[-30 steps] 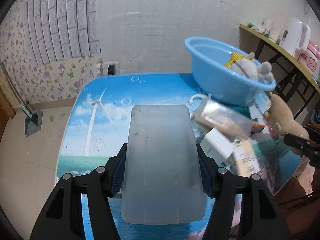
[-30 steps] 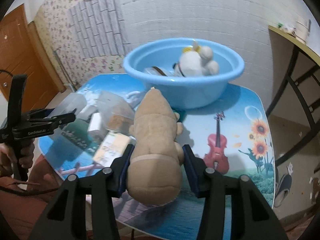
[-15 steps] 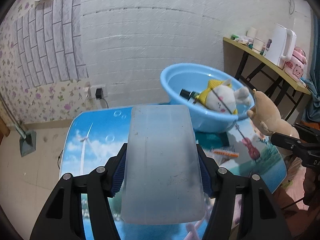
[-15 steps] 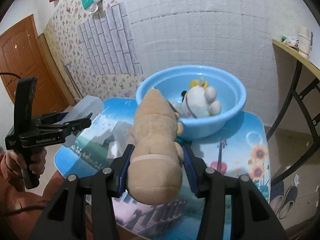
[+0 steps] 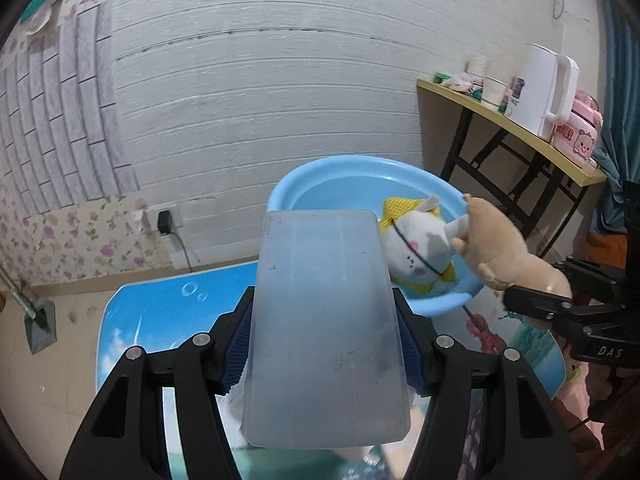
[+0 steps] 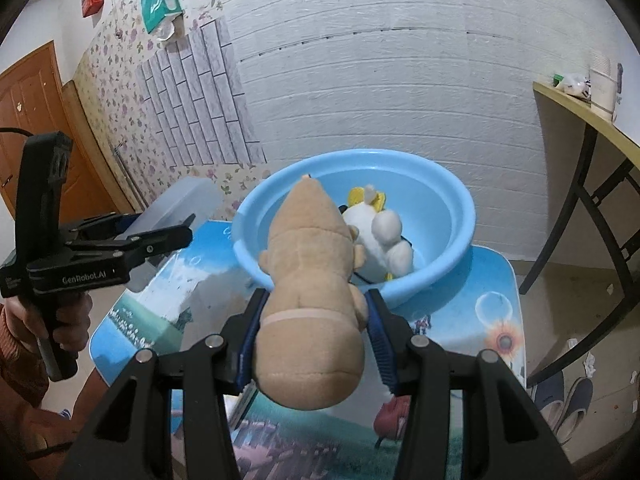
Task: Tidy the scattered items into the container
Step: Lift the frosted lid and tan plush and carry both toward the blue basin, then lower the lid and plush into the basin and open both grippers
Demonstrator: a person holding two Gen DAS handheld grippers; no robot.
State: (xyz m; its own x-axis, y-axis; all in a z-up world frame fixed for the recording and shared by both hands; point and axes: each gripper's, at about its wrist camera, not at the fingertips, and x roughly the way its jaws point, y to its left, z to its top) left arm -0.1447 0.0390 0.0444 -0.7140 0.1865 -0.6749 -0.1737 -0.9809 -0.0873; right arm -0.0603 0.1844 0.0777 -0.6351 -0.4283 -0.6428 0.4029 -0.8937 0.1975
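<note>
My left gripper [image 5: 325, 344] is shut on a frosted translucent plastic box [image 5: 326, 332], held in the air just short of the blue basin [image 5: 288, 196]. In the right wrist view the same box [image 6: 176, 208] and left gripper [image 6: 160, 236] hover at the basin's left. My right gripper [image 6: 314, 332] is shut on a tan plush toy [image 6: 310, 280] whose head reaches over the near rim of the blue basin [image 6: 452, 200]. A white and yellow plush [image 6: 380, 240] lies inside the basin. From the left wrist, the tan plush [image 5: 496, 248] shows at the basin's right rim.
The basin stands on a low table with a blue picture top [image 6: 492, 304]. A yellow side table [image 5: 520, 132] with a white kettle [image 5: 548, 88] stands at the right. Slippers [image 6: 568, 396] lie on the floor. A person's hand [image 6: 68, 320] holds the left gripper's handle.
Both grippers rose and moved toward the basin with their loads. The scattered items on the table dropped out of sight beneath them. The tan plush now overhangs the basin rim.
</note>
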